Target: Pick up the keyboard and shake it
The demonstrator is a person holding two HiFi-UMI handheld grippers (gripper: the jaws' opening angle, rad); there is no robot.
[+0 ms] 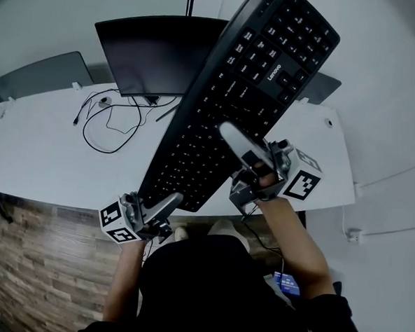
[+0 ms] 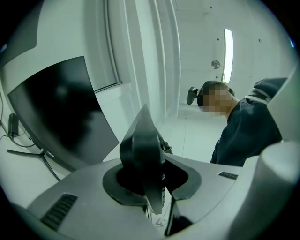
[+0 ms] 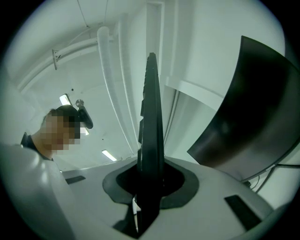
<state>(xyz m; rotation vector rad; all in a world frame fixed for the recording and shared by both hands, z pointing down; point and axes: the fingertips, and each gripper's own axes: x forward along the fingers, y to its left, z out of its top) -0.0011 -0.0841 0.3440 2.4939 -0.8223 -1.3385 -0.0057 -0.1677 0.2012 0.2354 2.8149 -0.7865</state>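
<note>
The black keyboard (image 1: 248,80) is up in the air over the white desk (image 1: 40,151), slanting from lower left to upper right with its keys facing me. My left gripper (image 1: 164,205) is shut on its lower left corner. My right gripper (image 1: 242,148) is shut on its long near edge, about halfway along. In the left gripper view the keyboard (image 2: 143,154) appears edge-on, clamped in the left gripper (image 2: 146,180). In the right gripper view it is a thin dark blade (image 3: 151,122) rising from the right gripper (image 3: 150,180).
A dark monitor (image 1: 158,53) stands at the back of the desk, with loose black cables (image 1: 109,117) in front of it. Grey chair backs (image 1: 38,74) stand behind the desk. The monitor also shows in the left gripper view (image 2: 56,112) and the right gripper view (image 3: 253,108).
</note>
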